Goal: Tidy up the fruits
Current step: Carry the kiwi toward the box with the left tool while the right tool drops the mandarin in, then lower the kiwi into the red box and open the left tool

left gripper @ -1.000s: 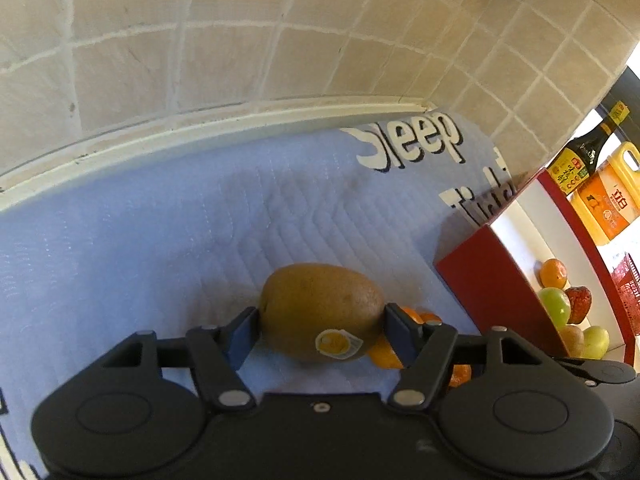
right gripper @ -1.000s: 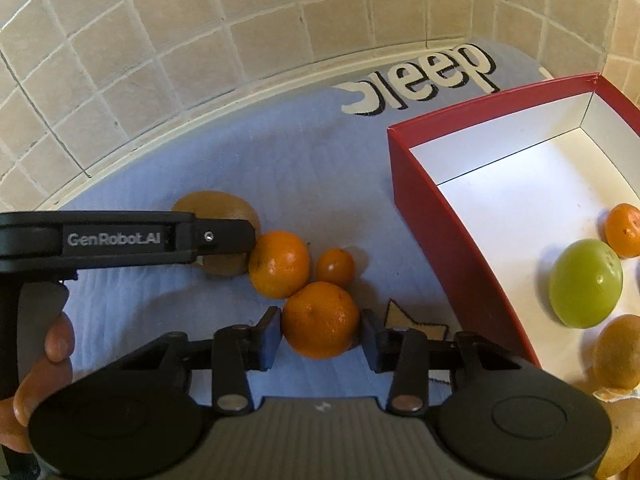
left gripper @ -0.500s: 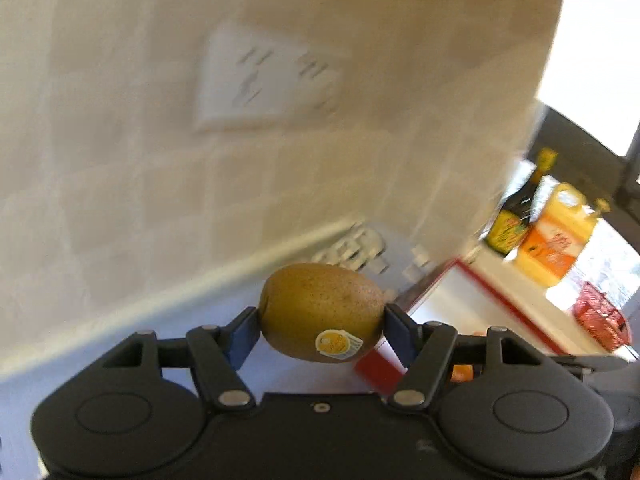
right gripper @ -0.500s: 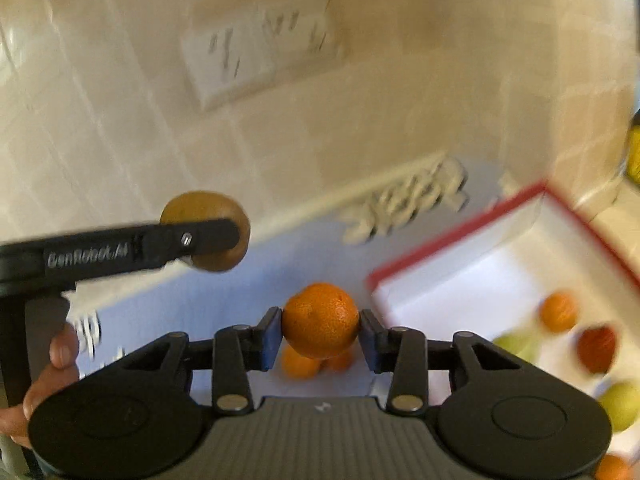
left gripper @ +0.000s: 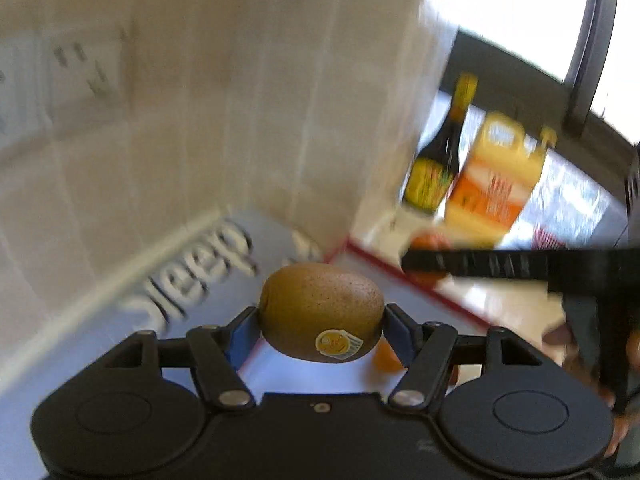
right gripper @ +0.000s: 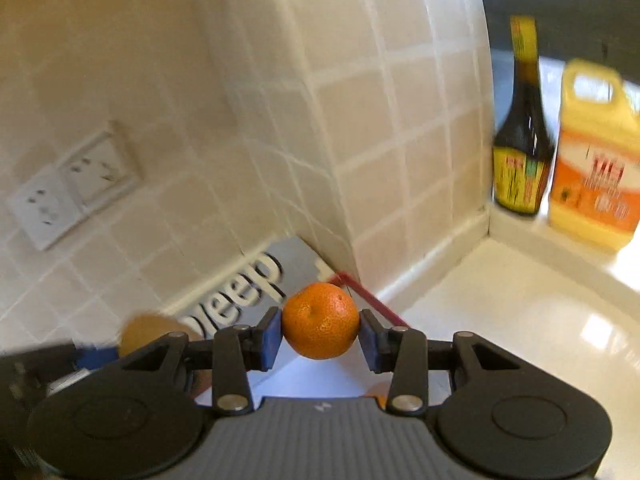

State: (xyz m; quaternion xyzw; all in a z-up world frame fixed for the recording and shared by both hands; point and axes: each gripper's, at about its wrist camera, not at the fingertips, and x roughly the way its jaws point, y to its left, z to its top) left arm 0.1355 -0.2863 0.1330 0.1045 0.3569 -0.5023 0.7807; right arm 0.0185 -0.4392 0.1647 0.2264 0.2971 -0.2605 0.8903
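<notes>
My left gripper (left gripper: 321, 318) is shut on a brown kiwi (left gripper: 320, 308) with a yellow sticker and holds it in the air above the blue mat (left gripper: 192, 280). My right gripper (right gripper: 320, 334) is shut on an orange mandarin (right gripper: 320, 320), lifted over the red box edge (right gripper: 372, 300). The red box rim (left gripper: 400, 276) lies right of the kiwi in the left wrist view, where the right gripper's arm (left gripper: 500, 264) crosses, blurred. The kiwi also shows blurred at lower left of the right wrist view (right gripper: 152, 330). One mandarin (left gripper: 386, 356) peeks out below the kiwi.
A tiled wall corner (right gripper: 320, 120) stands behind the mat. A dark sauce bottle (right gripper: 520, 140) and a yellow-orange jug (right gripper: 596, 160) stand on the white counter (right gripper: 520, 320) at the right. Wall sockets (right gripper: 68, 188) are on the left.
Both grippers lifted their fruits off the mat and swung right toward the red box. The views now point at the wall corner and bottles.
</notes>
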